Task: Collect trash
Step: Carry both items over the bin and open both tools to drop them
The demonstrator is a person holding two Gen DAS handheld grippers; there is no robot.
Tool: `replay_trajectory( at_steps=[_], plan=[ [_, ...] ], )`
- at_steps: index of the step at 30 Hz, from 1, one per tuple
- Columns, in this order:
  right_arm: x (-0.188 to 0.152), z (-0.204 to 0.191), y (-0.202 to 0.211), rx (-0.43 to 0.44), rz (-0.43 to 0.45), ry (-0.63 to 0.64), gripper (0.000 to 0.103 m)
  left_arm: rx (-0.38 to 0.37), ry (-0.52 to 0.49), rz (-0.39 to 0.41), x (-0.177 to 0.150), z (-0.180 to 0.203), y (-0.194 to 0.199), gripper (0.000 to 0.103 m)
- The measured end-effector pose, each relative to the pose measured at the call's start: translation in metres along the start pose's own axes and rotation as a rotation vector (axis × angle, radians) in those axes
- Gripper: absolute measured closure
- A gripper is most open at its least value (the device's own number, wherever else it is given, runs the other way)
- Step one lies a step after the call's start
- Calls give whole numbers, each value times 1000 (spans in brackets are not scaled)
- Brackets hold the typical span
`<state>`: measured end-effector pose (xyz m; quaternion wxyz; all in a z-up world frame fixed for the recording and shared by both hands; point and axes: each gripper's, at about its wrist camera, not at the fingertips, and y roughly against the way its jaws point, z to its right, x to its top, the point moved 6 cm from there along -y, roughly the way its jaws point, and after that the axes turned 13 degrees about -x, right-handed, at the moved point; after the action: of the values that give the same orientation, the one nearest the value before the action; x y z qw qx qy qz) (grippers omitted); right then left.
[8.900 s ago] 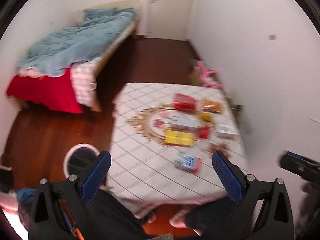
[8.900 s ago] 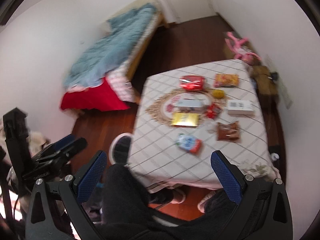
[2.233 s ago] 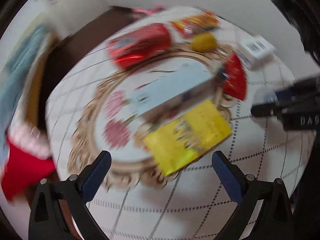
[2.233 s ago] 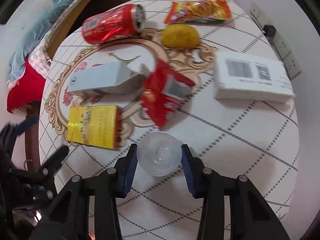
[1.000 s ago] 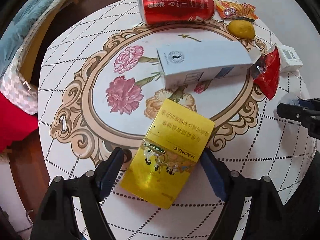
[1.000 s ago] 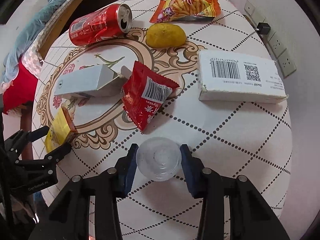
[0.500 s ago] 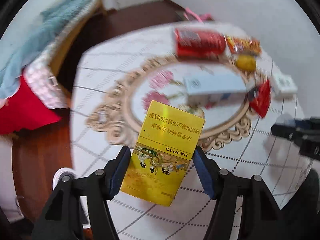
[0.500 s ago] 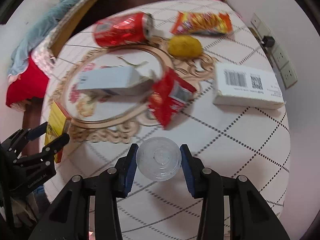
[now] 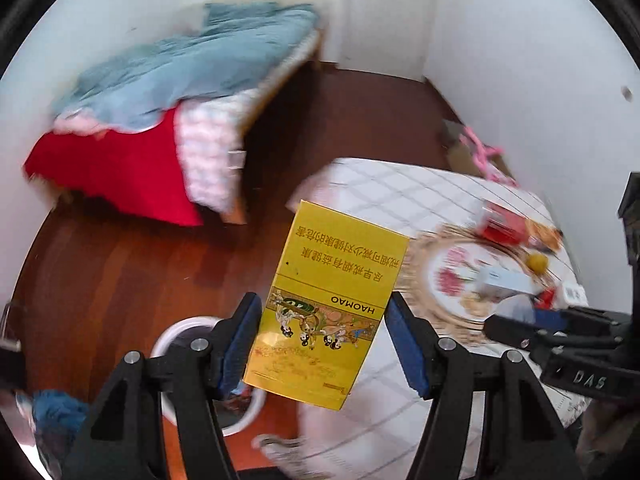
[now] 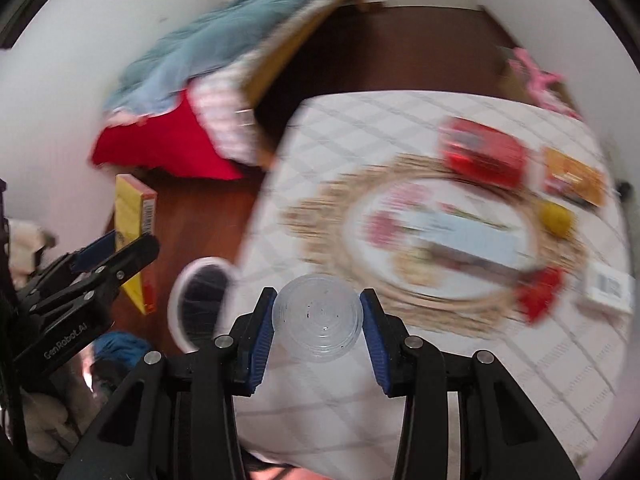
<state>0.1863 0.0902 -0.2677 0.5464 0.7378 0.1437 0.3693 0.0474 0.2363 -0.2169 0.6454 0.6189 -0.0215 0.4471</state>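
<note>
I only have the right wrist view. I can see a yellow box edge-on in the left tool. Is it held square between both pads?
Observer: Yes. The left wrist view shows the yellow box face-on, with a blue pad of the left tool on each long edge, gripping its lower half.
Operator: Any print on that face?
Observer: HAOMAO in black, upside down to the camera, next to a strip of cartoon figures.
Operator: Where does the bin sit from there?
Observer: The white-rimmed bin is on the floor, low and left of the box, partly hidden behind the tool's left finger.
</note>
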Motion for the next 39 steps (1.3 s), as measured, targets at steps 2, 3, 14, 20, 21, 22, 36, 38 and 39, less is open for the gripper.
replay_trajectory(
  at_steps=[2,3,14,20,21,22,36,38,39],
  plan=[
    [7,-46,-8,54,-5,53,59,40,63,11,-5,-46,17,42],
    [9,-73,-16,83,-14,80,59,58,99,5,-10,-69,20,42],
    [-23,-267,-173,115,-245,326,59,9,605,-199,-125,-259,-66,42],
    [-43,-304,-257,52,-370,389,59,15,742,-270,-167,-293,-98,32],
    [-45,-307,-266,42,-383,402,59,19,753,-269,-169,-295,-100,23],
    [-47,-311,-276,34,-401,415,59,37,757,-266,-170,-297,-97,12],
    [-57,-297,-305,-119,-434,438,0,328,643,-279,-187,-301,-68,2],
    [-58,-294,-294,-124,-420,450,0,336,632,-273,-185,-295,-62,2],
    [-59,-294,-289,-129,-410,462,0,344,622,-270,-183,-292,-58,2]
  ],
)
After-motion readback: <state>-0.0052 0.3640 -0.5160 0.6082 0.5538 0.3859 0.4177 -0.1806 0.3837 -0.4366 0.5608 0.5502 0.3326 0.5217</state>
